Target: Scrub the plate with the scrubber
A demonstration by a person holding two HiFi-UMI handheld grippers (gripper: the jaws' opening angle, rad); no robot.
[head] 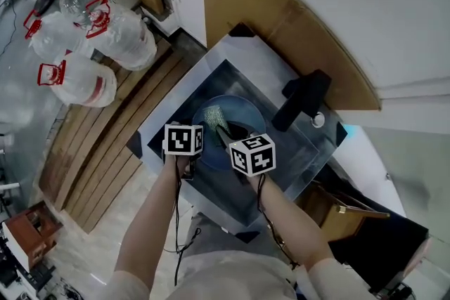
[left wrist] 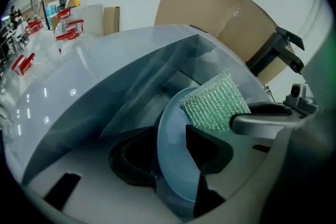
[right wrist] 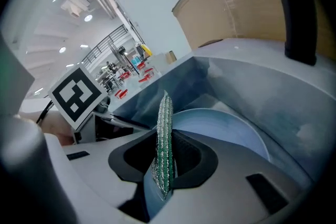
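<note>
A round blue plate (head: 246, 112) lies tilted in the steel sink (head: 261, 60). My left gripper (head: 197, 148) is at the plate's near left rim. In the left gripper view that gripper (left wrist: 173, 165) has the plate (left wrist: 176, 149) standing on edge between its jaws, which are spread wide and not visibly pressing on it. A green mesh scrubber (head: 213, 116) rests against the plate's face. My right gripper (head: 223, 130) is shut on it. In the right gripper view the scrubber (right wrist: 164, 144) shows edge-on between that gripper's (right wrist: 165, 160) jaws, over the plate (right wrist: 226, 128).
A black faucet (head: 302, 100) overhangs the sink's right side. A sheet of cardboard (head: 281, 17) leans against the wall behind the sink. Several large water bottles (head: 98, 46) lie on the floor to the left, beside wooden boards (head: 105, 151).
</note>
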